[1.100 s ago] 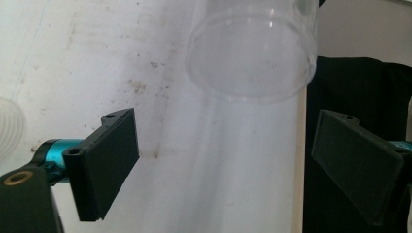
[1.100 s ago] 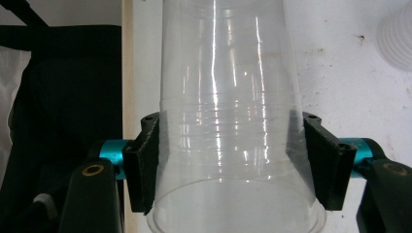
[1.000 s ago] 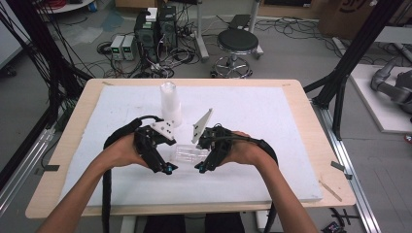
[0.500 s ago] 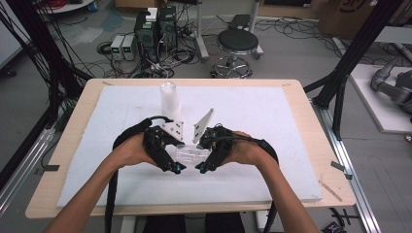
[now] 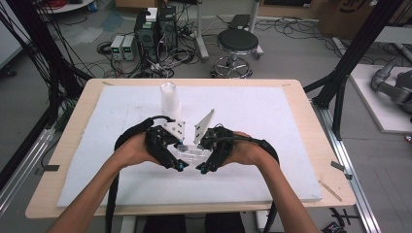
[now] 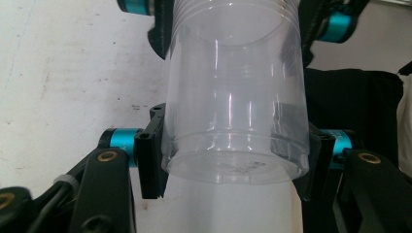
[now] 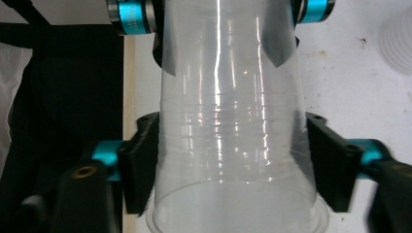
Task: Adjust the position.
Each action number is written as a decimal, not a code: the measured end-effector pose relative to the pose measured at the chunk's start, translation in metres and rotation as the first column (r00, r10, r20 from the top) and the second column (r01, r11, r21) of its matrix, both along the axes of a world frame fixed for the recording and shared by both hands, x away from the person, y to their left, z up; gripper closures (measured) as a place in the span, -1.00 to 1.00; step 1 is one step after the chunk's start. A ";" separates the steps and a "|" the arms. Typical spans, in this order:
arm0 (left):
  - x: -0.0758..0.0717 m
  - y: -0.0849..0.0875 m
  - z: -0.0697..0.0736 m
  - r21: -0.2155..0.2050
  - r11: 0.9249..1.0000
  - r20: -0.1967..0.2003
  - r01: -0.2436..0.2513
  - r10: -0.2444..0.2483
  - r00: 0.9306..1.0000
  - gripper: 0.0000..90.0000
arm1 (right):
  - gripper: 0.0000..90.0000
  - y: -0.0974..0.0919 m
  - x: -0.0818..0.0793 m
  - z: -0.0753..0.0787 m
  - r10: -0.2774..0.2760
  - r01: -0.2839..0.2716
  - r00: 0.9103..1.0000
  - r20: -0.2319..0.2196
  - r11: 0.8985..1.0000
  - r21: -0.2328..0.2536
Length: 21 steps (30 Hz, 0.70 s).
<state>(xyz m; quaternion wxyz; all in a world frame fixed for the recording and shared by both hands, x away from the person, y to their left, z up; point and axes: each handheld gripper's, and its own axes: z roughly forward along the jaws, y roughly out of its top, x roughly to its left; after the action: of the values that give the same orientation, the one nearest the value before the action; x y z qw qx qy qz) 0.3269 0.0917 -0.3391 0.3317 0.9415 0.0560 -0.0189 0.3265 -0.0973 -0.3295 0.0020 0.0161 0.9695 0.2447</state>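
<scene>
The left tongs (image 5: 180, 166) have just been closing and now clamp the base end of a clear plastic cup (image 5: 190, 151), pads pressed on both sides. The right tongs (image 5: 200, 168) have just been opening; their pads stand beside the cup's rim end, and contact cannot be confirmed. The cup lies horizontally between both tongs, above the white desk (image 5: 272, 126). A stack of cups (image 5: 170, 102) stands upright behind.
</scene>
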 end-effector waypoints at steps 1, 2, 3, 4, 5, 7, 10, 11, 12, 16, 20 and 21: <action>0.000 0.000 0.000 0.002 1.000 0.000 -0.003 0.003 1.000 -0.07 | -0.60 0.000 0.000 -0.001 0.008 -0.008 1.000 0.003 1.000 0.007; 0.000 0.000 0.000 0.002 1.000 0.000 -0.003 0.003 1.000 -0.07 | -0.60 0.000 0.000 -0.001 0.008 -0.008 1.000 0.003 1.000 0.007; -0.001 0.000 -0.001 -0.011 1.000 -0.012 -0.017 0.017 1.000 -0.07 | -0.71 0.001 0.000 -0.002 0.003 -0.003 1.000 -0.002 1.000 0.029; -0.002 -0.001 -0.001 -0.008 1.000 -0.010 -0.017 0.017 1.000 -0.07 | -0.71 0.000 -0.001 -0.001 0.007 -0.007 1.000 0.008 0.999 0.032; -0.002 -0.001 -0.001 -0.008 1.000 -0.010 -0.017 0.017 1.000 -0.07 | -0.71 0.000 -0.001 -0.001 0.007 -0.007 1.000 0.008 0.999 0.032; -0.002 -0.001 -0.002 -0.013 1.000 -0.012 -0.021 0.021 1.000 -0.07 | -0.71 0.000 0.000 0.000 0.023 -0.024 1.000 0.019 0.998 0.058; -0.002 -0.002 -0.002 -0.007 1.000 -0.016 -0.012 0.012 1.000 -0.07 | -0.71 -0.002 0.000 0.002 0.016 -0.017 1.000 0.020 0.998 0.060; -0.002 -0.002 -0.002 0.001 1.000 -0.015 -0.010 0.010 1.000 -0.07 | -0.71 -0.003 0.000 0.004 0.010 -0.012 1.000 0.030 0.997 0.076; 0.000 -0.002 -0.001 0.023 1.000 -0.002 0.009 -0.009 1.000 -0.07 | -0.71 -0.004 0.000 0.005 0.008 -0.010 1.000 0.029 0.997 0.081; 0.000 -0.002 -0.002 0.023 1.000 0.008 0.007 -0.007 1.000 -0.07 | -0.71 -0.008 -0.001 0.011 0.001 -0.006 0.999 0.039 0.992 0.123; 0.000 0.002 -0.002 -0.032 0.999 0.004 0.003 -0.003 1.000 -0.07 | -0.71 -0.013 -0.001 0.015 -0.006 -0.002 0.999 0.040 0.984 0.179; -0.001 0.003 -0.003 -0.044 0.999 -0.006 -0.005 0.004 1.000 -0.07 | -0.71 -0.013 -0.001 0.015 -0.006 -0.002 0.999 0.040 0.984 0.179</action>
<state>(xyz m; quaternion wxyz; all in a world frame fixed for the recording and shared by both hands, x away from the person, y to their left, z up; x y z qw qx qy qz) 0.3260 0.0949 -0.3418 0.3521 0.9338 0.0587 -0.0224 0.3257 -0.1099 -0.3145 0.0202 0.0123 0.9434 0.3310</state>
